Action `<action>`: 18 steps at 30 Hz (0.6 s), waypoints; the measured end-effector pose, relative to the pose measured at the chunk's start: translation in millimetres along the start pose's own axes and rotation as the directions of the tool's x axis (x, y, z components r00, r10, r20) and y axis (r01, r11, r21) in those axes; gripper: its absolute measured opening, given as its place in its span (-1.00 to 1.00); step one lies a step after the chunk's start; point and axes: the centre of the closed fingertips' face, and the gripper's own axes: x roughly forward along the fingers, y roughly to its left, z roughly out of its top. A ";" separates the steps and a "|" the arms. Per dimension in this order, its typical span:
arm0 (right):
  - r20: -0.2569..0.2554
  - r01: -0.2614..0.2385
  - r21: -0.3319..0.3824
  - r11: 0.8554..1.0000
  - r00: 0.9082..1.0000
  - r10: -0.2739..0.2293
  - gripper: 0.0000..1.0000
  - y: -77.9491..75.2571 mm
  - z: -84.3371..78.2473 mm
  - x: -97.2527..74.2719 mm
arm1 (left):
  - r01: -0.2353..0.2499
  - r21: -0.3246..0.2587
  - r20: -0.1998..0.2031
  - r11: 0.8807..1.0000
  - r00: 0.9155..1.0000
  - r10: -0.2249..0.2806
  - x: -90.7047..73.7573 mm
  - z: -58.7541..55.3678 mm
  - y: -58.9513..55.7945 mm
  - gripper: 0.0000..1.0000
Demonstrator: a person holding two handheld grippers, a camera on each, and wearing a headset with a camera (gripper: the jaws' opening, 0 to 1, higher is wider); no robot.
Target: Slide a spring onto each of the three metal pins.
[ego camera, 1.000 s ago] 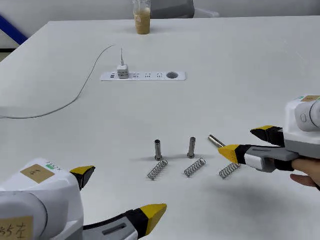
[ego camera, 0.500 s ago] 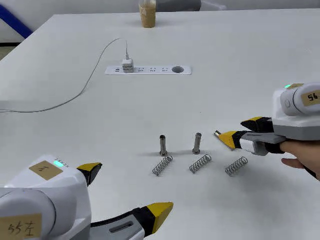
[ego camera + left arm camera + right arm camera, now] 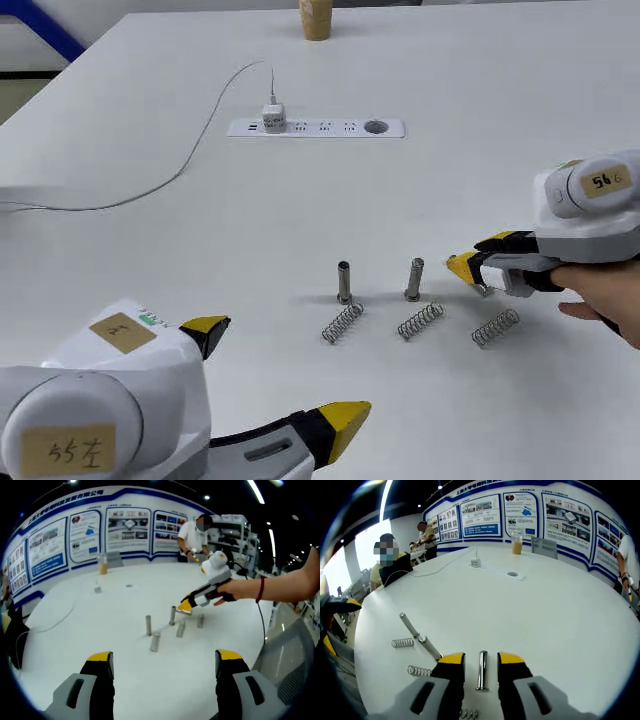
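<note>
Head view, coiled wire springs (image 3: pixel 342 322), cylindrical metal pins (image 3: pixel 344 282)

Fat, round white shells on the left gripper (image 3: pixel 275 372) and the right gripper (image 3: pixel 478 255). Grey-black jaws with yellow tips. Tan paper stickers (image 3: pixel 123 332) with scribbled numbers. Dark red band (image 3: pixel 261 589) round one wrist.

On the table (image 3: pixel 500 100) the left pin (image 3: pixel 344 282) and the middle pin (image 3: pixel 414 279) stood side by side. A spring (image 3: pixel 343 321) lay just before the one and a second spring (image 3: pixel 420 320) before the other. A third spring (image 3: pixel 495 327) lay to their right. The third pin (image 3: pixel 482 670) stood between the jaws of the right gripper (image 3: pixel 481 657). Well behind lay the strip (image 3: pixel 316 127), with the cup (image 3: pixel 315 18) beyond it
</note>
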 end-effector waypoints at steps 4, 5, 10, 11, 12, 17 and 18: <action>-0.014 -0.010 -0.003 1.000 1.000 0.010 -0.57 0.0 -1.1 7.7 | 0.003 0.003 -0.004 1.000 1.000 -0.003 1.4 -1.0 -0.4 0.69; -0.019 -0.011 0.000 1.000 1.000 0.011 -0.59 0.1 -1.5 9.1 | 0.003 0.004 -0.005 1.000 1.000 -0.003 1.5 -1.1 -0.5 0.68; -0.039 -0.002 0.008 1.000 0.999 0.003 -0.66 -2.5 -4.6 14.8 | 0.002 0.003 -0.006 1.000 1.000 -0.002 1.9 -1.4 -0.2 0.68; -0.044 0.000 0.011 1.000 0.999 0.000 -0.67 -3.2 -5.8 15.5 | 0.002 0.003 -0.006 1.000 1.000 -0.002 1.8 -1.3 -0.1 0.68; -0.052 0.002 0.016 1.000 0.999 -0.001 -0.69 -3.9 -7.7 16.3 | 0.002 0.003 -0.005 1.000 1.000 -0.002 1.7 -1.1 0.0 0.67; -0.068 0.012 0.020 1.000 0.998 -0.011 -0.76 -4.7 -12.6 16.7 | 0.002 -0.001 -0.004 1.000 1.000 -0.002 1.5 -0.7 0.2 0.67; -0.069 0.012 0.017 1.000 0.998 -0.010 -0.77 -4.8 -12.6 16.4 | 0.003 0.000 -0.005 1.000 1.000 -0.003 1.4 -0.7 0.0 0.66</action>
